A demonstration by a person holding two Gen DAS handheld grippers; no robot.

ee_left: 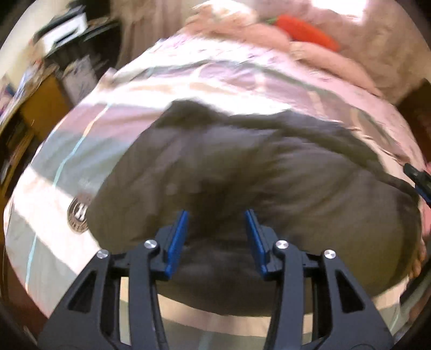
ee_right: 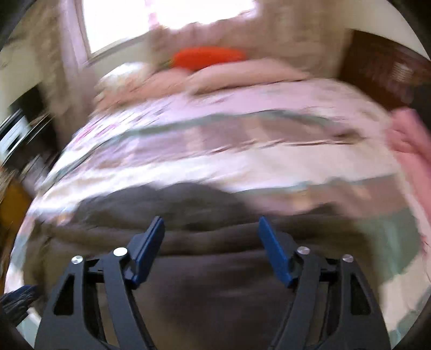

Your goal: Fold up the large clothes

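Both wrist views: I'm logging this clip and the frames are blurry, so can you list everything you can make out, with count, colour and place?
Garment: one, dark grey, spread on the near part of the bed, under both claws.
Bedspread: one, pink, white and grey striped, covering the bed.
Carrot-shaped toy: one, orange-red, far end of the bed on the pillows.
Pillows: pale pink, far end of the bed; count unclear.
Pink cloth: one, right edge of the bed.
Window: one, bright, behind the bed.
Shelves: dark and wooden, cluttered, left of the bed; too blurred to detail.
Left claw: one, black with blue pads, open above the garment.
Right claw: one, same colours, open above the garment.
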